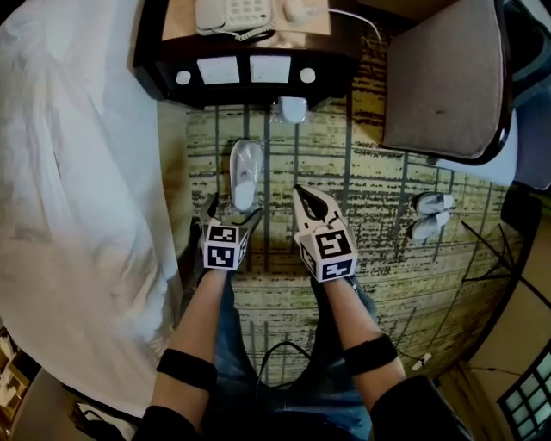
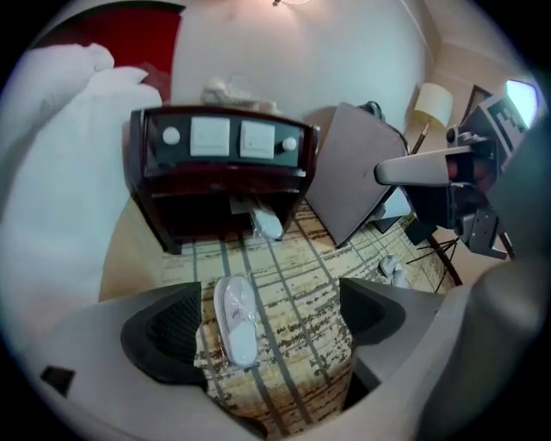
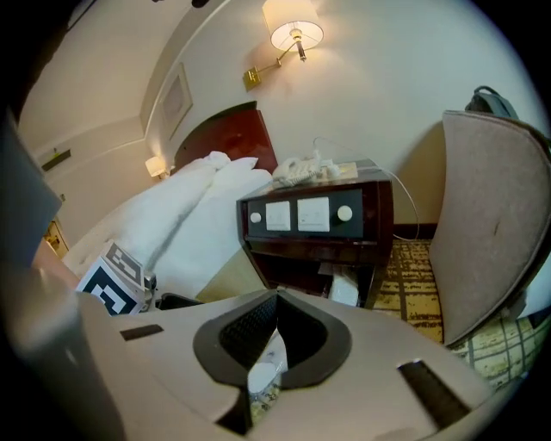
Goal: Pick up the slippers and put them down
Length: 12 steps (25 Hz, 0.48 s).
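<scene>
A white slipper [image 1: 244, 175] in clear wrap lies flat on the patterned carpet in front of the nightstand. My left gripper [image 1: 232, 209] hangs open just above its heel end. In the left gripper view the slipper [image 2: 236, 319] rests on the floor between the spread jaws [image 2: 271, 323], nearer the left pad and untouched by it. My right gripper [image 1: 301, 194] is shut to the right of the slipper, and nothing hangs from it. In the right gripper view its tips [image 3: 276, 301] meet; a white scrap and carpet show through the gap behind them.
The dark nightstand [image 1: 250, 69] carries a phone [image 1: 231, 13], with another slipper [image 1: 293, 109] under it. The white bed [image 1: 77, 172] fills the left and a padded chair [image 1: 448, 77] stands at the right. A pair of slippers [image 1: 432, 215] lies near thin black stand legs [image 1: 495, 258].
</scene>
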{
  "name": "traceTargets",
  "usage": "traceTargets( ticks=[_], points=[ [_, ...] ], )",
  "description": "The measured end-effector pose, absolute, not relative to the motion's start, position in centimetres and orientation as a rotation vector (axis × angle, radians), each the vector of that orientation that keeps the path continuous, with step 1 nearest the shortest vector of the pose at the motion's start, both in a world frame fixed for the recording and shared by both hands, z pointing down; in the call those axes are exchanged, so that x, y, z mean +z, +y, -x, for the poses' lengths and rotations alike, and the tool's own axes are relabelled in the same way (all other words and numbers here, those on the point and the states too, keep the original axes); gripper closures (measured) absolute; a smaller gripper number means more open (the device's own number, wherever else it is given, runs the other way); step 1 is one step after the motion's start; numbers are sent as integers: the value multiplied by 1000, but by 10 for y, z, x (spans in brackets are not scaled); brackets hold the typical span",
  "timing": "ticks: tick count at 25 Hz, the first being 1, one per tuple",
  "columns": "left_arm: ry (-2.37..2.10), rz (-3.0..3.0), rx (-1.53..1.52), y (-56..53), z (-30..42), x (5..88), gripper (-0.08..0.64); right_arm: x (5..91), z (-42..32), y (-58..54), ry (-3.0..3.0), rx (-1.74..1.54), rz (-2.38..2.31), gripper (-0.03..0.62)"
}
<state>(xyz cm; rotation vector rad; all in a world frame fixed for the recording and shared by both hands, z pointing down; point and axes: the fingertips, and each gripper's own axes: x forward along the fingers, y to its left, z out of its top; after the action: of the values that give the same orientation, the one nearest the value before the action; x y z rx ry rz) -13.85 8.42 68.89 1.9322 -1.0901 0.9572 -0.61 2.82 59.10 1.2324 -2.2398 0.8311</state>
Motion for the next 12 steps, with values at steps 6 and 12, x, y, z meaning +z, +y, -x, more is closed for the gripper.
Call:
traceTargets(
  ticks=[6, 12],
  points=[
    [-1056, -1806, 1002, 104, 145, 817, 15, 712, 23, 41, -2175, 877, -1229, 592],
    [-1067, -1711, 1076, 123, 151, 927, -14, 790, 42, 42, -2158, 930, -1222, 592]
  ],
)
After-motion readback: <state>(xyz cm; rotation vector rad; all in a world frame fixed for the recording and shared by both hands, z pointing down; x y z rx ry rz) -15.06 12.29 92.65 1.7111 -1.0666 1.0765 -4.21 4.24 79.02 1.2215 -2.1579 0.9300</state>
